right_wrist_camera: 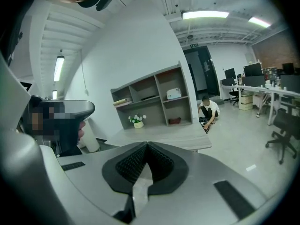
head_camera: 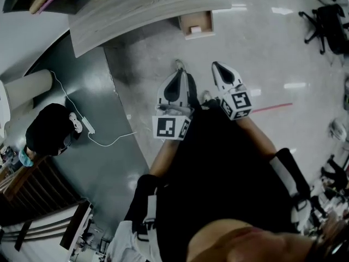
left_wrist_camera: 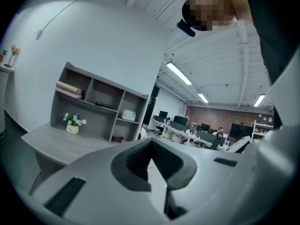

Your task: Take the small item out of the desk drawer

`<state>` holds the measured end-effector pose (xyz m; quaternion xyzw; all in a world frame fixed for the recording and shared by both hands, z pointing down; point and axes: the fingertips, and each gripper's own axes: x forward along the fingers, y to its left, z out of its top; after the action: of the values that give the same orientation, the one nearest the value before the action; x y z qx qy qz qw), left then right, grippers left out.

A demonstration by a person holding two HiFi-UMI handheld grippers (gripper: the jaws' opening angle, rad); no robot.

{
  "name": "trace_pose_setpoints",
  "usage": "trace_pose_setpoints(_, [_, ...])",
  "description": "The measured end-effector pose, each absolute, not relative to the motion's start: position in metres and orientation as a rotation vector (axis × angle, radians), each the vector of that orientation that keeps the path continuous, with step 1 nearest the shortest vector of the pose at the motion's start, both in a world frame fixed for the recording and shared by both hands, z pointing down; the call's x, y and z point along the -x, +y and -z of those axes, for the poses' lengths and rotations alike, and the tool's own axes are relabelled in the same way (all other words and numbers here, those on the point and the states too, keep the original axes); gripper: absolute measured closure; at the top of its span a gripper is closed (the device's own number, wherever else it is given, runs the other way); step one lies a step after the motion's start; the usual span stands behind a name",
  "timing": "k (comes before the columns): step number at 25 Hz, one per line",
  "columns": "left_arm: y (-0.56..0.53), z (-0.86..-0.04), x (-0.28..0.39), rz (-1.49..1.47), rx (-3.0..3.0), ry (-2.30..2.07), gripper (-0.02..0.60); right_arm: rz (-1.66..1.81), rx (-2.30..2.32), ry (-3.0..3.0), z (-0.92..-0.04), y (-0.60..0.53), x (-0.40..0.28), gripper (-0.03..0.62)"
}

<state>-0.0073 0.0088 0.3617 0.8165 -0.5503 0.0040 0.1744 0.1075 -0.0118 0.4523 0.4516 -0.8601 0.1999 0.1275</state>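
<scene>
Our left gripper (head_camera: 179,65) is held close in front of us, low over the pale floor and aimed towards the far desk (head_camera: 147,4). Its jaws are pressed together, tips meeting, with nothing between them. Our right gripper (head_camera: 216,66) is just to its right, pointing the same way. It is also closed and empty, its dark pads touching at the front. Each gripper carries its marker cube on the near end, by our forearms.

Ahead of both grippers, and well apart from them, the drawer (head_camera: 197,19) stands pulled out from under the near edge of the desk. The small item (head_camera: 195,30) lies inside it at the near end, pale against the brown bottom. Neither gripper touches the drawer or the item.

From the right gripper view we see a shelf (right_wrist_camera: 154,97) standing on the far side of the desk, with a small plant (right_wrist_camera: 137,121) on the desktop in front of it.

To our left a person (head_camera: 48,129) crouches on the darker floor beside a power strip (head_camera: 82,123), whose white cable trails towards us. A chair (head_camera: 330,21) stands at the far right. A thin red line (head_camera: 271,108) marks the floor just right of the right gripper.
</scene>
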Motion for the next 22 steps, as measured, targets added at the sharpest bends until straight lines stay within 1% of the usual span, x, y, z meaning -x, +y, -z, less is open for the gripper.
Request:
trace_pose_setpoints(4, [-0.044, -0.359, 0.020, 0.043, -2.302, -1.500, 0.583, -0.600, -1.340, -2.440, -0.464, -0.050, -0.091, 0.595])
trace_pose_setpoints(8, [-0.085, -0.365, 0.035, 0.037, -2.307, -1.433, 0.583, -0.616, -1.372, -2.382, -0.480, -0.087, -0.078, 0.594])
trace_pose_setpoints(16, [-0.137, -0.365, 0.050, 0.035, -2.313, -1.407, 0.583, -0.645, -1.401, -2.289, -0.507, -0.143, -0.066, 0.591])
trace_pose_setpoints(20, [-0.152, -0.376, 0.055, 0.006, -2.302, -1.441, 0.583, -0.691, -1.348, -2.265, -0.532, -0.161, -0.061, 0.577])
trace_pose_setpoints(21, [-0.158, -0.378, 0.055, 0.012, -2.285, -1.460, 0.583, -0.706, -1.330, -2.255, -0.542, -0.165, -0.060, 0.569])
trace_pose_setpoints(22, [-0.163, -0.380, 0.056, 0.012, -2.271, -1.478, 0.583, -0.722, -1.308, -2.242, -0.553, -0.168, -0.059, 0.548])
